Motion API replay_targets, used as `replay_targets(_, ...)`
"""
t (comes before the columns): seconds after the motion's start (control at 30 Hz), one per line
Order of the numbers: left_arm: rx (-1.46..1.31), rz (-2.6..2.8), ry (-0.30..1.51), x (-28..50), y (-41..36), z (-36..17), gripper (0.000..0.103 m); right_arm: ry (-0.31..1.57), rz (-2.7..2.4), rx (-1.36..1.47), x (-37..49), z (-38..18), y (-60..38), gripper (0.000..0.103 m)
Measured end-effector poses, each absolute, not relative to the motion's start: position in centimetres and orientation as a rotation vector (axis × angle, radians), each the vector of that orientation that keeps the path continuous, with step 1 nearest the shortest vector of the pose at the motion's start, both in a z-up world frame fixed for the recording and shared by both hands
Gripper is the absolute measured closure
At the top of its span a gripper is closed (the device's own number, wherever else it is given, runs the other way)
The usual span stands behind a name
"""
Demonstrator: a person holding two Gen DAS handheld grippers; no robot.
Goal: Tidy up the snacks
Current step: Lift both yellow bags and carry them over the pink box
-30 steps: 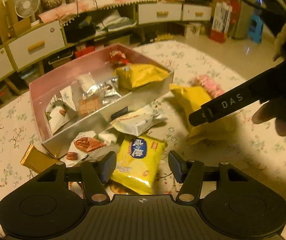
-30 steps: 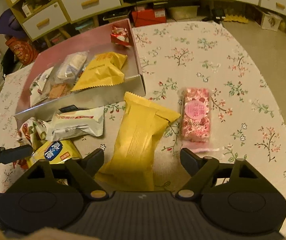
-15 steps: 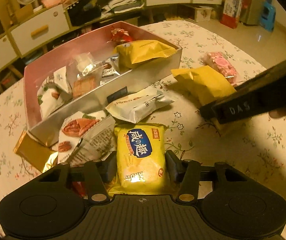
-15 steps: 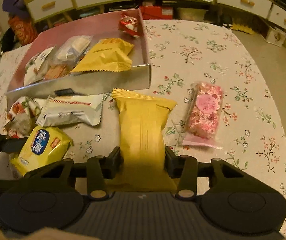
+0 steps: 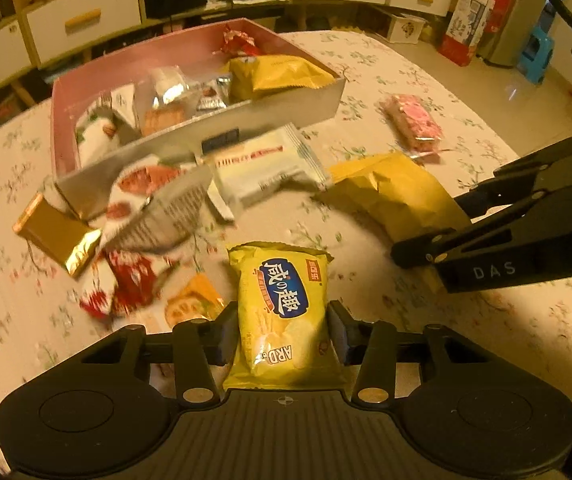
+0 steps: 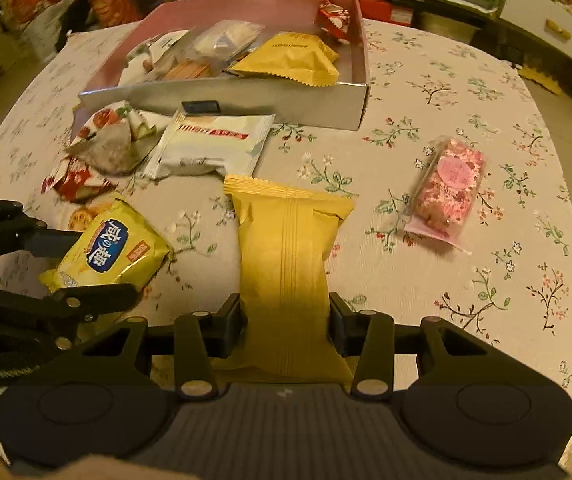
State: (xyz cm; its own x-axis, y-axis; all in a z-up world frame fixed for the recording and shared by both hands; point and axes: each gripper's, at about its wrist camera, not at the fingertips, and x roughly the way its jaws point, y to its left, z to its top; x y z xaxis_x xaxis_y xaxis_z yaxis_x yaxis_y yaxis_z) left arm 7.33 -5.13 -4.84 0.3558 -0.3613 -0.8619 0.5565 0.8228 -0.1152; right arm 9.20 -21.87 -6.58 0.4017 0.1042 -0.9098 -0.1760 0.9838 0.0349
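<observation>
On the flowered tablecloth point(image 6: 466, 92) sits a shallow box point(image 6: 246, 100), pink inside with a silvery front wall. It is partly filled. A red-and-white wrapped sweet point(image 6: 332, 20) is tucked into its far right corner. A mustard-yellow pouch point(image 6: 294, 60) lies in front of that, tilted against the front wall. To the left are a clear packet of pale biscuits point(image 6: 226, 38), a browner cracker pack point(image 6: 188, 69) and a white wrapper with a nut picture point(image 5: 94, 136) at the left end. A couple of small foil pieces point(image 5: 206, 98) show between them, too crumpled to name.

The other snacks are outside the box, on the cloth. The left gripper point(image 5: 284, 336) is clamped on a yellow chip bag with a blue logo point(image 5: 284, 312), its fingers pressing both sides of the lower half. The right gripper point(image 6: 286, 324) is closed on a long plain yellow packet point(image 6: 286, 252), which points toward the box.

Just in front of the box wall lies a white packet with a red stripe point(image 6: 214, 144), touching a rumpled nut-print bag point(image 6: 110, 140). A red wrapper point(image 6: 74, 180) and an orange-printed one point(image 5: 192, 304) lie nearer the left gripper, blurred. A gold foil block point(image 5: 56, 234) rests by the box's left corner. A pink speckled bar in clear wrap point(image 6: 446, 192) lies alone, well to the right.
</observation>
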Motion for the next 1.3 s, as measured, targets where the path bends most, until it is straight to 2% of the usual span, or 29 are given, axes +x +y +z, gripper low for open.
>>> replay_targets(0.17,0.172,-0.601,1.076,6.8,-4.3,-5.3,0.057,1.139,0.190,-0.088,8.7,-6.7,-22.6,0.060)
replay_targets(0.27,0.192,-0.608,1.049,6.3,-4.4,-5.6,0.054,1.126,0.174,-0.111,8.6,-6.9,-22.8,0.053)
replay_targets(0.33,0.203,-0.601,1.034,6.2,-4.5,-5.7,0.047,1.116,0.163,-0.127,8.7,-6.9,-22.8,0.044)
replay_targets(0.47,0.216,-0.568,1.013,5.9,-5.1,-5.8,0.046,1.090,0.162,-0.135,8.8,-7.1,-22.9,0.042)
replay_targets(0.57,0.205,-0.529,0.994,5.6,-5.4,-5.9,0.046,1.053,0.172,-0.146,8.7,-7.2,-22.7,0.044)
replay_targets(0.63,0.195,-0.512,0.987,5.5,-5.4,-5.9,0.051,1.028,0.178,-0.143,8.6,-7.3,-22.7,0.047)
replay_targets(0.67,0.194,-0.509,0.983,5.5,-5.5,-5.9,0.053,1.020,0.186,-0.135,8.5,-7.3,-22.6,0.050)
replay_targets(0.7,0.195,-0.505,0.976,5.4,-5.6,-5.8,0.056,1.014,0.195,-0.127,8.5,-7.2,-22.6,0.059)
replay_targets(0.73,0.196,-0.502,0.974,5.4,-5.6,-5.8,0.057,1.010,0.201,-0.123,8.6,-7.2,-22.6,0.062)
replay_targets(0.9,0.180,-0.487,0.971,5.2,-5.6,-5.7,0.059,1.001,0.195,-0.161,8.5,-7.0,-21.8,0.065)
replay_targets(1.03,0.152,-0.484,0.975,5.3,-5.3,-5.3,0.067,1.017,0.191,-0.151,8.5,-6.8,-21.7,0.065)
replay_targets(1.3,0.126,-0.486,0.987,5.5,-4.7,-5.1,0.071,1.016,0.196,-0.131,8.5,-6.0,-21.3,0.066)
